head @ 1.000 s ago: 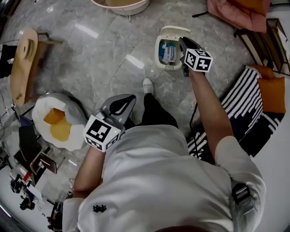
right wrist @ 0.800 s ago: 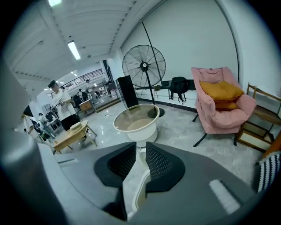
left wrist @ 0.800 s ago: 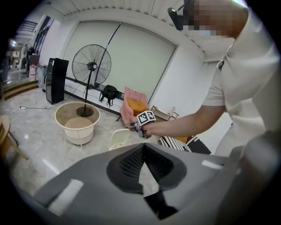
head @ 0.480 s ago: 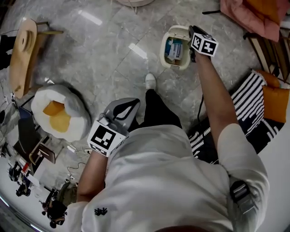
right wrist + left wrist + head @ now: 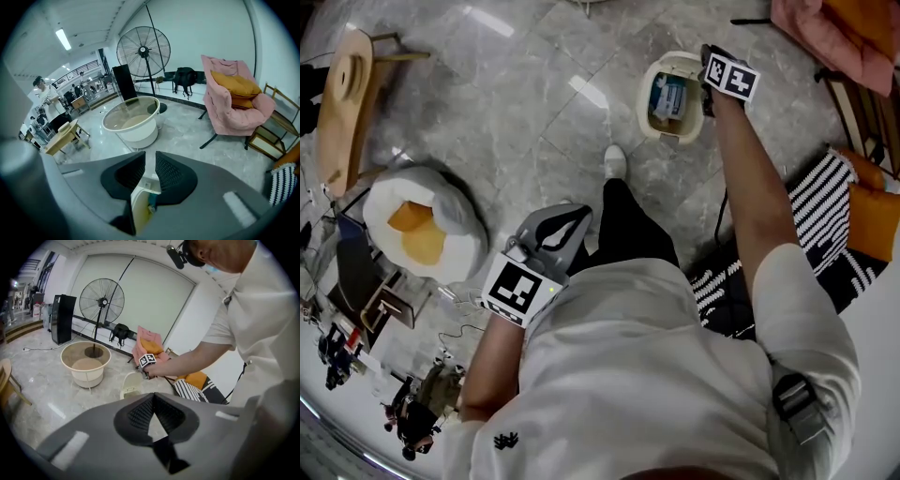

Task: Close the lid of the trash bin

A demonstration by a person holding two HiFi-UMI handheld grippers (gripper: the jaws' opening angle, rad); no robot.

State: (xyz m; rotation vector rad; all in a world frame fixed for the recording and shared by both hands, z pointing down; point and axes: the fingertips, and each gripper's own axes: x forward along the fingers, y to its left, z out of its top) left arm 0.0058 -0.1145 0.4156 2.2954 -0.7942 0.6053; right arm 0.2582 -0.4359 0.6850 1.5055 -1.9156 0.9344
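Observation:
A cream trash bin (image 5: 673, 97) stands open on the marble floor, its lid (image 5: 667, 62) tipped up at the far side and blue and white rubbish inside. My right gripper (image 5: 709, 82) is at the bin's right rim, beside the raised lid. In the right gripper view its jaws (image 5: 150, 161) stand a narrow gap apart, with the bin's cream edge (image 5: 139, 206) showing below them and nothing clamped. My left gripper (image 5: 575, 217) hangs by the person's leg, far from the bin, shut and empty. The left gripper view shows the trash bin (image 5: 131, 385) small in the distance.
A person's shoe (image 5: 615, 161) is just short of the bin. An egg-shaped cushion (image 5: 422, 234) lies left, a wooden stool (image 5: 342, 103) far left, a striped rug (image 5: 811, 206) and a pink armchair (image 5: 234, 101) right. A round white basket table (image 5: 132, 121) and a floor fan (image 5: 143, 49) stand beyond.
My right gripper has travelled farther out along the bin's right side toward the raised lid. The left gripper has stayed by the leg.

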